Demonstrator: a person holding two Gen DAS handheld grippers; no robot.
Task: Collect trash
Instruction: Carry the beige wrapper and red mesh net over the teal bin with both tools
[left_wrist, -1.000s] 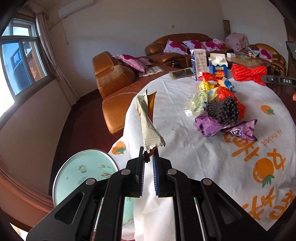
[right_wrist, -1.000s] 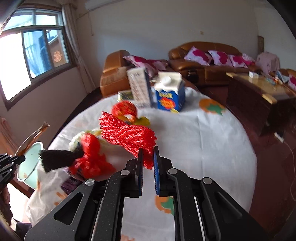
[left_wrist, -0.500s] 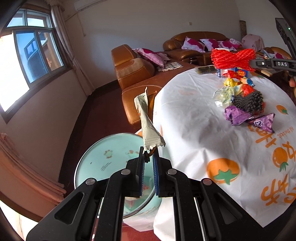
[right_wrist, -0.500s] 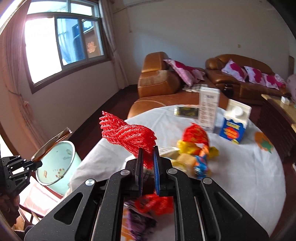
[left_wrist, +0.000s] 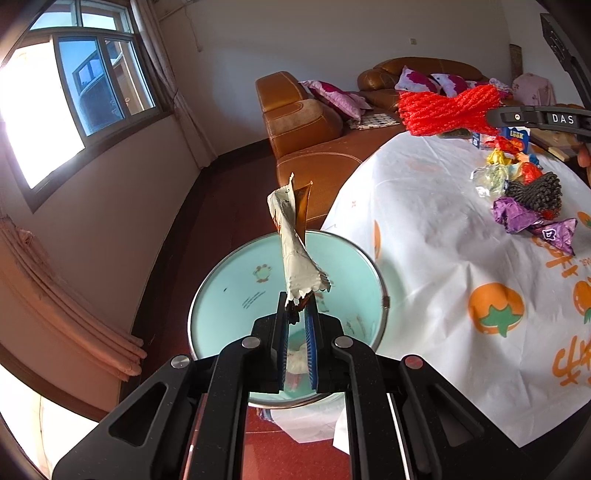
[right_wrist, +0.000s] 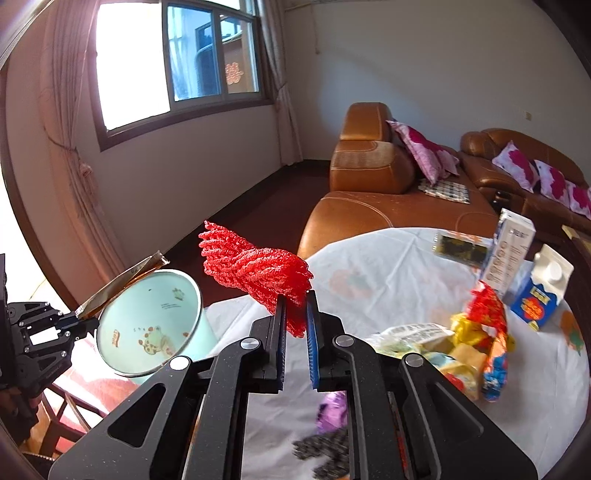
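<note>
1. The left gripper is pinching the crimped end of a twisted cream snack wrapper, its jaws closed tight on the foil.
2. The wrapper is standing up and out from the jaws, hanging directly over the open mouth of the pale green bin, which is sitting on the floor just beside the table's edge.
3. In the right wrist view, the left gripper is showing at the frame's left with the wrapper slanting across the bin's rim.
4. The right gripper is clamping a bundle of red foam fruit netting, jaws nearly closed on it, with most of the bundle sticking out to the upper left.
5. The netting is being held in the air above the table's edge, near the bin but not over it.
6. On the white tablecloth printed with orange fruit, more trash is lying in a heap: purple wrappers, a black foam net and yellow and red wrappers.
7. Two cartons, one tall and white, one blue, are standing upright beyond the heap.
</note>
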